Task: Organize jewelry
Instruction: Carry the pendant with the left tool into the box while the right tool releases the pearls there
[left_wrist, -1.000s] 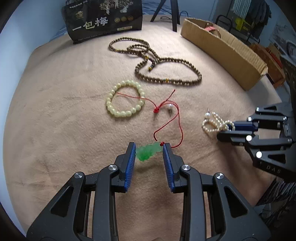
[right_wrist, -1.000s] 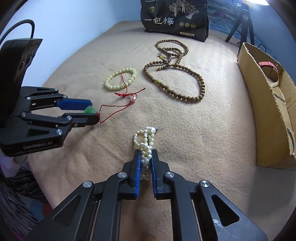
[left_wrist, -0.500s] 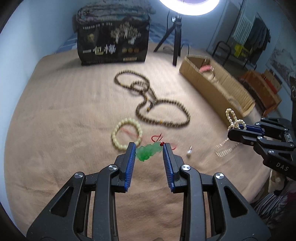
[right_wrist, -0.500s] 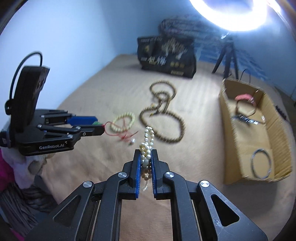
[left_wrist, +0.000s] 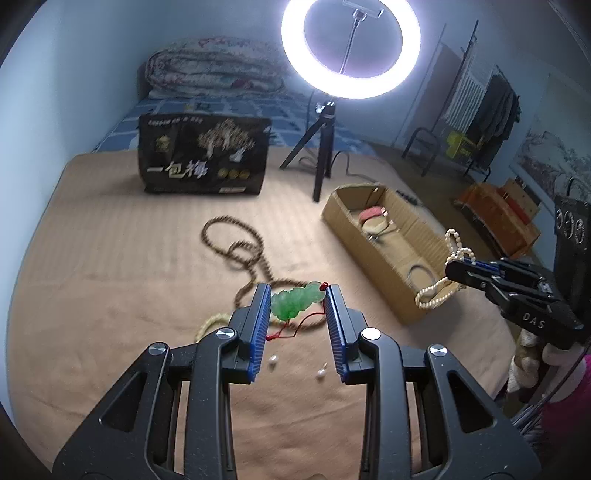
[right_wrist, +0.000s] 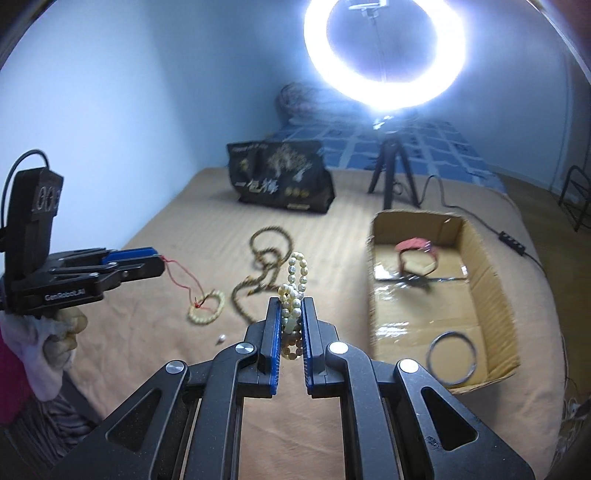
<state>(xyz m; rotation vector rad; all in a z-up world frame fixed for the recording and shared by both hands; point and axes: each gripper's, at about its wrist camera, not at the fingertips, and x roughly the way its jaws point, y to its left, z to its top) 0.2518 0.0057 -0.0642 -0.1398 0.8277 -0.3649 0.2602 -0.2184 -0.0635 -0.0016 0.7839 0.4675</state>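
My left gripper (left_wrist: 295, 295) is shut on a green jade pendant (left_wrist: 293, 300) and holds it above the tan blanket; its red cord (right_wrist: 181, 277) hangs down to the pale bead bracelet (right_wrist: 206, 312). My right gripper (right_wrist: 291, 310) is shut on a pearl strand (right_wrist: 293, 291), lifted in the air; the strand also shows in the left wrist view (left_wrist: 439, 291), dangling beside the cardboard box (left_wrist: 388, 273). A long brown bead necklace (left_wrist: 240, 254) lies on the blanket. Two loose pearls (left_wrist: 272, 362) lie below the left gripper.
The cardboard box (right_wrist: 495, 306) holds a red-and-tan bracelet (right_wrist: 415, 253) and a metal bangle (right_wrist: 450, 358). A black bag (left_wrist: 203, 158) stands at the back. A ring light on a tripod (left_wrist: 325, 155) stands behind the box.
Both grippers have lifted from the blanket with their jewelry. The pendant's red cord and the pearl strand now hang in the air, and the right gripper has moved nearer the box.
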